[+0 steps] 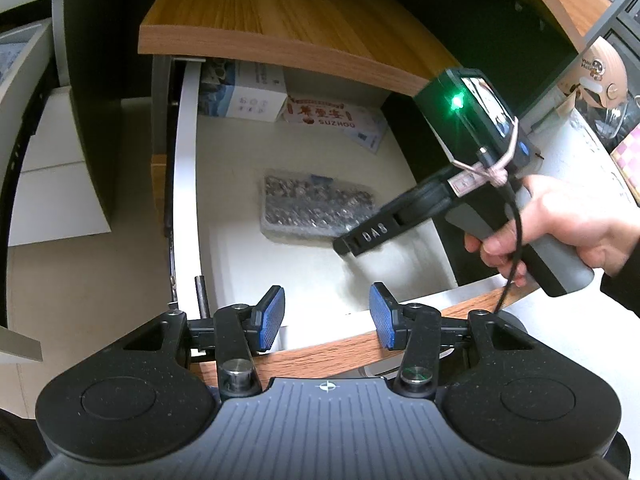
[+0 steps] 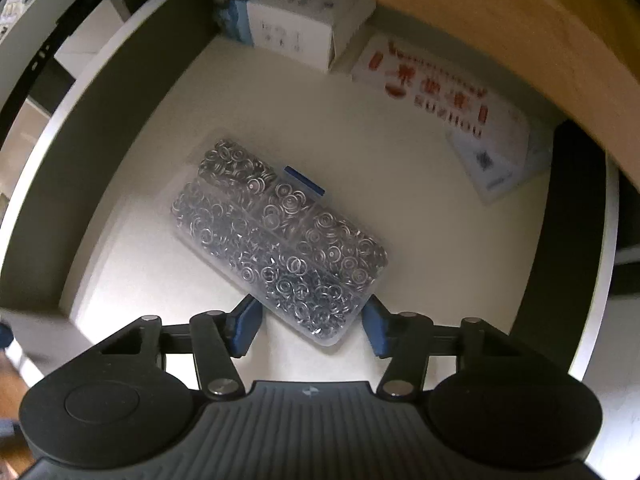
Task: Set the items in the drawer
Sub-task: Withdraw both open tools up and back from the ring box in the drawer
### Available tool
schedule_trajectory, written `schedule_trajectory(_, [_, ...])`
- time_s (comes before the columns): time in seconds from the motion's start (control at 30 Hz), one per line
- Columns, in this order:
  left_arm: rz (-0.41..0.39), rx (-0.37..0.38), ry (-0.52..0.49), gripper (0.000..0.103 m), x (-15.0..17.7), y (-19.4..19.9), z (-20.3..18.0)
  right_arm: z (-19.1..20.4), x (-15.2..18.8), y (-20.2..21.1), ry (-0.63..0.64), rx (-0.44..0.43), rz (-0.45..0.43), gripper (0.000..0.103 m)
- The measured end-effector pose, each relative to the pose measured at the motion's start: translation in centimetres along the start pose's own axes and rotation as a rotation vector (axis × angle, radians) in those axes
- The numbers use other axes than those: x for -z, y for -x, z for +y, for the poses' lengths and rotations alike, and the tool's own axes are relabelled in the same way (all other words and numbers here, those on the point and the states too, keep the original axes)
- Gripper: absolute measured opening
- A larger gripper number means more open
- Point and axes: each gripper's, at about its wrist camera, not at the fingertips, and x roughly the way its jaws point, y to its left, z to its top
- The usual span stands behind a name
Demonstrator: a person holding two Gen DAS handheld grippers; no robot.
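Fingers on my left gripper [image 1: 327,317] are spread wide with nothing between them, hovering over the drawer [image 1: 188,184] front edge; from this side I see the clear box of metal rings [image 1: 316,208] lying flat on the drawer floor, a white carton [image 1: 244,98] and a red-lettered packet [image 1: 336,120] at the back under the wooden desktop [image 1: 280,12], and my right gripper [image 1: 352,242] reaching down in beside the box. Over on the right wrist now: both blue pads are apart, straddling the near corner of the ring box [image 2: 280,240] with a sliver of gap each side (no squeeze that I can make out), so I'd call this the release, the box set down in the drawer [image 2: 92,128]. Next, as I judge it, I lift the right gripper [image 2: 311,326] straight back without nudging the box, clear of the desktop lip.
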Motion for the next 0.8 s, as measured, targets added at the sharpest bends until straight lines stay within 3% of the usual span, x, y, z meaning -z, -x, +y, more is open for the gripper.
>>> schedule_trajectory(0.5, [0.002,0.012,0.0,0.049,0.0,-0.2,0.1,0.5,-3.1,-0.3,0.016,0.007,-0.171,0.056])
schedule_trajectory(0.8, [0.002,0.013,0.002,0.049,0.2,-0.1,0.0,-1.6,-4.0,-0.6,-0.02,0.016,-0.225,0.052])
